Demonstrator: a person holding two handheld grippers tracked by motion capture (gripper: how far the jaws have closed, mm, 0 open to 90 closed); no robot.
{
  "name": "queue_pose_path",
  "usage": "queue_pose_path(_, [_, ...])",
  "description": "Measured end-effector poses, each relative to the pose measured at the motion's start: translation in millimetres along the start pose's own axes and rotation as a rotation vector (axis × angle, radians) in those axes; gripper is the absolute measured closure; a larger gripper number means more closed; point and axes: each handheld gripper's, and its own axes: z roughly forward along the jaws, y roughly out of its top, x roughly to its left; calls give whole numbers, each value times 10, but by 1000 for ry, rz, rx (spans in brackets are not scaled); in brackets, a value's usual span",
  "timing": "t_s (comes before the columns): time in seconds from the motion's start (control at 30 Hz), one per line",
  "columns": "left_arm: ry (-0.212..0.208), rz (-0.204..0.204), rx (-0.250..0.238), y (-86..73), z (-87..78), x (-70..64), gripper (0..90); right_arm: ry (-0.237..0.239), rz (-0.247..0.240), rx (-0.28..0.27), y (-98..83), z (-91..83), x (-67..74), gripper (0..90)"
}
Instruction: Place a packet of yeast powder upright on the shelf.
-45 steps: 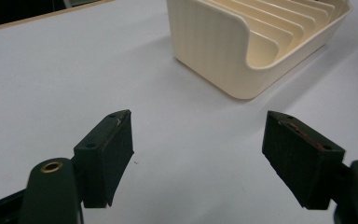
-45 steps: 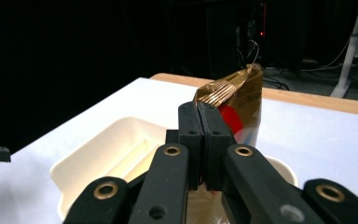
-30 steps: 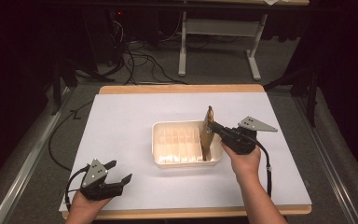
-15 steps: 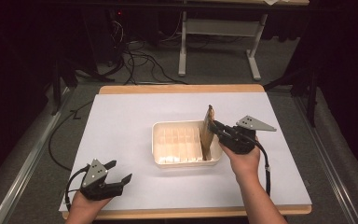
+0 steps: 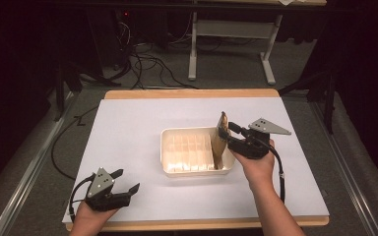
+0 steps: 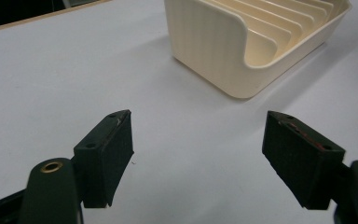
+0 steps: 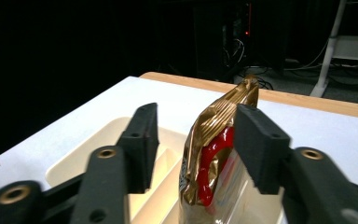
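The gold packet [image 7: 219, 154] is being seen upright at the right end of the cream slotted tray [image 5: 170, 157], centre of the high view, its crimped top poking above the rim. It is being judged light, thin and crinkly, with slippery foil that is easily creased; the stiff crimped top seam is being taken as the best place to pinch. In the right gripper view, the right claw [image 7: 193, 135] is being held open around that top, one jaw touching or just beside it, the other apart. Lower left, the left claw [image 5: 127, 181] is being held wide open over bare worktop [image 5: 128, 128], well apart from the tray.
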Motion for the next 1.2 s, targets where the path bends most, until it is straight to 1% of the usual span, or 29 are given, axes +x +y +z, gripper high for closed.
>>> queue_pose_path(0.03, [0, -1, 0, 0, -1, 2, 248, 0, 2, -1, 6, 3, 1, 472])
queue_pose_path(0.07, [0, 1, 1, 0, 1, 2, 248, -5, 1, 2, 20, 6, 9, 410])
queue_pose_path(0.1, [0, 2, 1, -2, 4, 3, 248, -10, -2, 4, 24, 9, 14, 381])
queue_pose_path(0.13, [0, 2, 1, -2, 4, 3, 248, -10, -2, 4, 24, 9, 14, 381])
queue_pose_path(0.17, [-1, 1, 3, -2, 7, 1, 248, -20, -3, 11, 31, 13, 22, 312])
queue_pose_path(0.23, [-2, 3, 2, 0, 10, -2, 248, -30, -1, 18, 34, 11, 25, 251])
queue_pose_path(0.27, [-2, 3, 2, 0, 10, -2, 248, -30, -1, 18, 34, 11, 25, 251])
queue_pose_path(0.3, [-2, 4, 2, 0, 10, -2, 248, -46, -3, 24, 35, 6, 25, 182])
queue_pose_path(0.33, [-2, 4, 2, 0, 10, -2, 248, -56, -4, 31, 34, 6, 24, 153])
queue_pose_path(0.4, [-5, 4, 1, -1, 10, 1, 248, -60, -2, 40, 32, 8, 21, 146])
queue_pose_path(0.43, [-6, 2, 1, -5, 15, 5, 248, -56, 7, 50, 18, 5, 17, 122])
queue_pose_path(0.53, [-4, -1, 1, -8, 20, 12, 248, -64, 1, 51, 1, -1, 18, 100])
queue_pose_path(0.63, [2, -9, 1, -13, 27, 30, 248, -67, 6, 47, -54, -10, 10, 76])
queue_pose_path(0.8, [7, -15, 2, -22, 34, 45, 248, -61, 5, 33, -105, -49, 11, 68])
queue_pose_path(0.87, [13, -23, 2, -27, 31, 54, 247, -49, 7, 15, -140, -109, -3, 67])
queue_pose_path(0.9, [18, -40, -1, -32, 25, 62, 247, -53, 5, 14, -138, -128, -5, 68])
queue_pose_path(0.93, [18, -40, -1, -32, 25, 62, 246, -53, 5, 14, -138, -128, -5, 68])
queue_pose_path(1.03, [35, -66, -2, -51, 31, 82, 244, -40, 14, 8, -175, -223, -35, 70])
queue_pose_path(1.1, [37, -73, 1, -56, 34, 91, 244, -37, 24, 12, -199, -247, -57, 72])
queue_pose_path(1.17, [39, -78, 3, -56, 33, 106, 244, -39, 24, 12, -209, -250, -68, 72])
queue_pose_path(1.2, [37, -77, -5, -49, 27, 106, 244, -40, 27, 15, -225, -259, -76, 72])
